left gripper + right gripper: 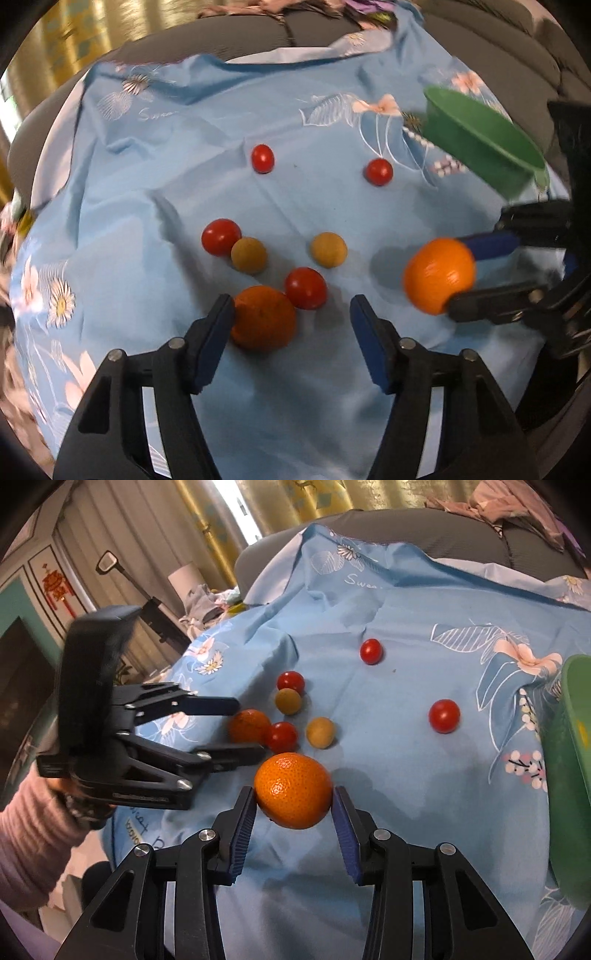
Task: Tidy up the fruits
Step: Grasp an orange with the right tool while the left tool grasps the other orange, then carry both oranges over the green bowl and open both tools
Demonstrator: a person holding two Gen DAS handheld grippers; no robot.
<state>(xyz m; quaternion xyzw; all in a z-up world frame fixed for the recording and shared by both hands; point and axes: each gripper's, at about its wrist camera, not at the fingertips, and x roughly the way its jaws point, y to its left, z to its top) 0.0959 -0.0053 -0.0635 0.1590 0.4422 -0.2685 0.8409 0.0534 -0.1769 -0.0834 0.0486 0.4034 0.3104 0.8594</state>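
My right gripper point(294, 805) is shut on a bright orange point(294, 791) and holds it above the blue cloth; it also shows in the left wrist view point(439, 275). My left gripper point(291, 314) is open, its jaws around a darker orange point(263, 317) and next to a red tomato point(306, 288) on the cloth. In the right wrist view the left gripper point(247, 731) reaches that darker orange point(249, 725). Several red tomatoes point(263, 158) and two tan round fruits point(328, 249) lie scattered. A green bowl point(480, 136) stands at the right.
A blue floral cloth point(184, 166) covers a grey sofa cushion point(221, 33). The green bowl's wall point(570, 775) stands close at the right in the right wrist view. Curtains and furniture lie beyond the sofa's edge.
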